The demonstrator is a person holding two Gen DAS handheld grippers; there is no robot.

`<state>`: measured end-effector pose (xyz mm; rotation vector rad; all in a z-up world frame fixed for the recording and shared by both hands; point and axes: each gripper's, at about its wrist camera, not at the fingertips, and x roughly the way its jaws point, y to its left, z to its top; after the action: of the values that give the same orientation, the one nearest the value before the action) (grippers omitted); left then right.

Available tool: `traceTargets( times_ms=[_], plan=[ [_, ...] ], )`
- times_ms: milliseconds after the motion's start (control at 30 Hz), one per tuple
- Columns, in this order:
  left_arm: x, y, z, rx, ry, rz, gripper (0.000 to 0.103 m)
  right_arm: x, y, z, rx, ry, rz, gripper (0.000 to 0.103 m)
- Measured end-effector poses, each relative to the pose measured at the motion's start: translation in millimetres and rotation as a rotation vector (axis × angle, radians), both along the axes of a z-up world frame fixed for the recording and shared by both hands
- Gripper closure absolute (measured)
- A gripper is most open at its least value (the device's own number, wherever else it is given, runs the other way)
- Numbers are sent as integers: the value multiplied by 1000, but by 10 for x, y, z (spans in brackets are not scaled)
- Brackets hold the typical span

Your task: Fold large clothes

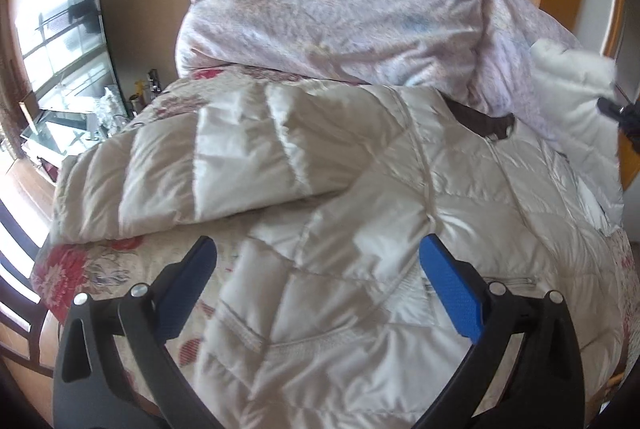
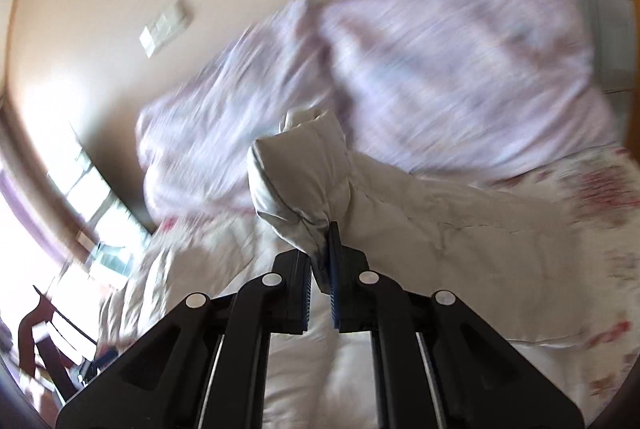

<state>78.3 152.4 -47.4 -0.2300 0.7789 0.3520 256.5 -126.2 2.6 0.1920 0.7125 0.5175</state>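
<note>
Mid sleeve-fold on the white puffer jacket (image 1: 360,229) spread on the bed (image 1: 72,269): right tongs (image 2: 320,249) clamped on the cuff (image 2: 304,173), left tongs (image 1: 318,261) apart above the jacket, next probably laying that sleeve across the jacket.

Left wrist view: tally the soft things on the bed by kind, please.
White quilted jacket: 1
Pale pink folded duvet: 1
Floral bedspread: 1
Total: 3
</note>
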Motion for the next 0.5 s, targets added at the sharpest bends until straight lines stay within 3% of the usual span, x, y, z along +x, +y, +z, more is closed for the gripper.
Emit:
traceTargets(
  times_ms=[100, 233, 400, 433, 467, 500],
  plan=[
    [-57, 137, 2, 9, 2, 35, 2, 30, 412, -362, -97, 57, 48, 95],
    [-130, 351, -40, -40, 9, 74, 2, 60, 725, -864, -211, 163, 82, 95],
    [-202, 562, -120, -102, 23, 111, 2, -178, 1011, -1072, -442, 87, 104, 89],
    [-209, 587, -129, -106, 23, 116, 2, -227, 1038, -1070, -472, 80, 121, 80],
    [-224, 626, -140, -109, 23, 125, 2, -265, 1050, -1054, -480, 83, 139, 63],
    [-235, 659, -149, -114, 23, 132, 2, -299, 1043, -1041, -474, 84, 150, 54]
  ],
)
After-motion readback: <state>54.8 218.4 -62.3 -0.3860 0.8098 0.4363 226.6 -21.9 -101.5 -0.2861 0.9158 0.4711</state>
